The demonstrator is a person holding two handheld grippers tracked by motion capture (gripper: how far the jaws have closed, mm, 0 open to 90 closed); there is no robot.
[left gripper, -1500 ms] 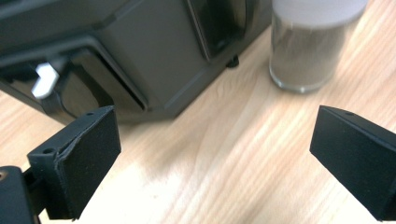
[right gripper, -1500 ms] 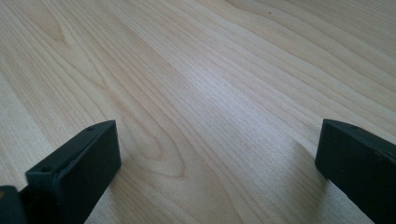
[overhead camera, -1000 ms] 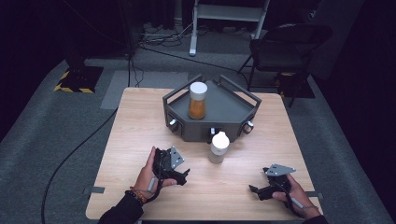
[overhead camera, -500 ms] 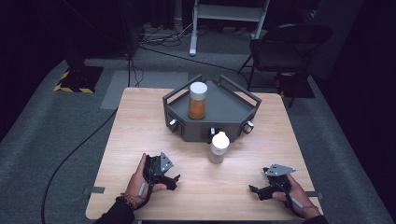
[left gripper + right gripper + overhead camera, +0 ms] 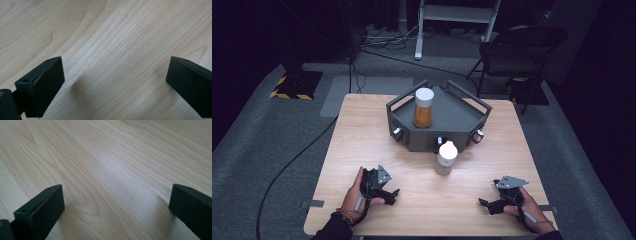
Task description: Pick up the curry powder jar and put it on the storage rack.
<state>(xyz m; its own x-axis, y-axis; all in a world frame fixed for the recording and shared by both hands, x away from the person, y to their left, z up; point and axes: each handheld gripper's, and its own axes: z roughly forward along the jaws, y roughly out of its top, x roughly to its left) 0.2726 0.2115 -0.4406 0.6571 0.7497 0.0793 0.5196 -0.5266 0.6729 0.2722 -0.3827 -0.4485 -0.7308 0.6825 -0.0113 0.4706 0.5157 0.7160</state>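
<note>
While both grippers were rested on the table (image 5: 362, 120), the left gripper (image 5: 391, 196) and right gripper (image 5: 484, 204) were spread wide, empty; the white bottle (image 5: 446, 158) was seen between them, seemingly just before the grey tray (image 5: 452, 120).

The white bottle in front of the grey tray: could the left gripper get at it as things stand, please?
Probably yes. The left gripper is open, with bare table between it and the white bottle. The grey tray stands just behind the bottle, not across the approach.
</note>
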